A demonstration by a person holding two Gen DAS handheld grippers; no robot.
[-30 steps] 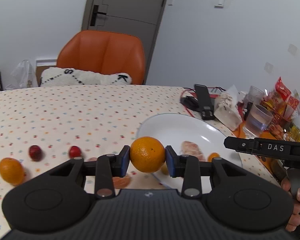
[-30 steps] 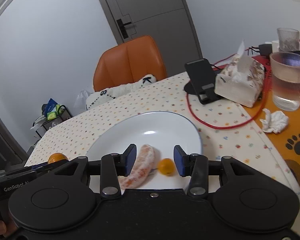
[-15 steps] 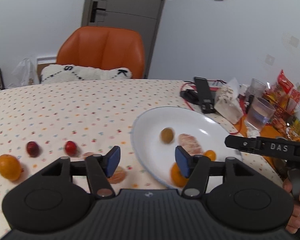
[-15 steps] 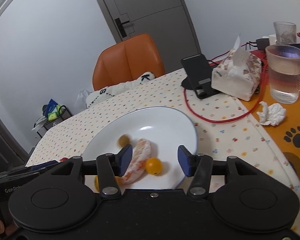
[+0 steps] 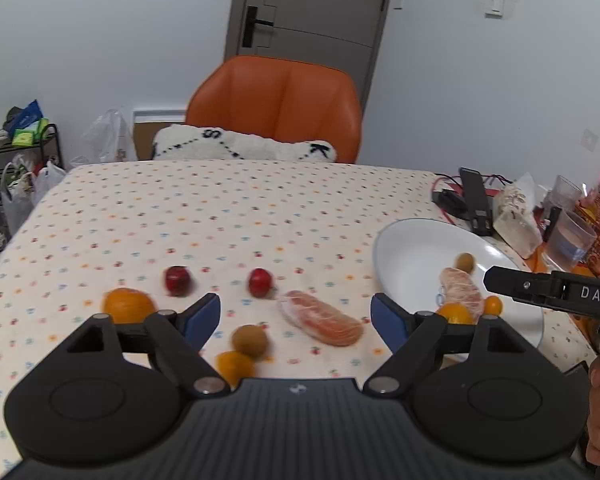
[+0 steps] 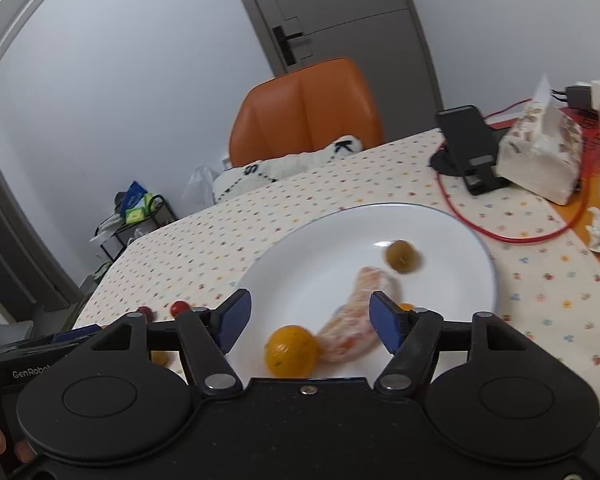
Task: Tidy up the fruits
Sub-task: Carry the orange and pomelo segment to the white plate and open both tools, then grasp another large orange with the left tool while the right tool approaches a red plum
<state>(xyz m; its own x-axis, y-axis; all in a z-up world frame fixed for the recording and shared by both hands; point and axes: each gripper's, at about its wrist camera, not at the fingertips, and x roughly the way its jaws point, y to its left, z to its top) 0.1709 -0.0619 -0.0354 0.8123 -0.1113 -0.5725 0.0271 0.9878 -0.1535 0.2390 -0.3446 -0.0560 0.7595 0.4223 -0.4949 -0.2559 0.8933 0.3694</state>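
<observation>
Now that the left gripper has released its orange onto the plate, fingers wide and empty, we face fruit remaining mid-bench; the right gripper hovers likewise spread, holding nothing.

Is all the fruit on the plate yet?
Not yet. The white plate already has four pieces: an orange, a peeled segment, a brownish-green fruit and a tiny orange one. Both the left gripper and the right gripper are open and empty. Six more pieces wait on the tablecloth.
</observation>
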